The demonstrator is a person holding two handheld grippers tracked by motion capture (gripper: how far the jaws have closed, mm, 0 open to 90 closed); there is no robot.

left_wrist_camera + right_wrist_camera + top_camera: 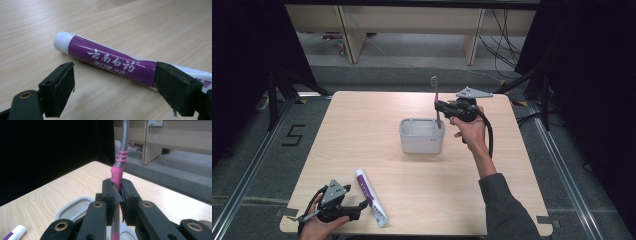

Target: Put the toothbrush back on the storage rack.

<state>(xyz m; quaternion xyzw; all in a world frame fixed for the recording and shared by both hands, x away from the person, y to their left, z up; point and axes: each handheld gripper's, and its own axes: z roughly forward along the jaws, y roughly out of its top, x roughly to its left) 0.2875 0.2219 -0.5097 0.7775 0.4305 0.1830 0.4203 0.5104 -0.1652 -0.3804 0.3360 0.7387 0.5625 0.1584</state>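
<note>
A pink and grey toothbrush (436,102) stands upright, head up, with my right gripper (443,107) shut on its handle; its lower end dips into the white cup (422,136) at the table's middle. In the right gripper view the jaws pinch the pink handle (117,173) above the cup's rim (72,208). A purple and white toothpaste tube (371,196) lies near the front left edge. My left gripper (359,209) rests open beside it. In the left gripper view the tube (112,63) lies across, just beyond the spread jaws, its right end behind the right fingertip (176,87).
The wooden table (362,130) stands on a grey floor with black curtains at both sides. Wooden furniture legs and cables lie beyond the far edge. The toothpaste cap (17,231) peeks in at the lower left of the right gripper view.
</note>
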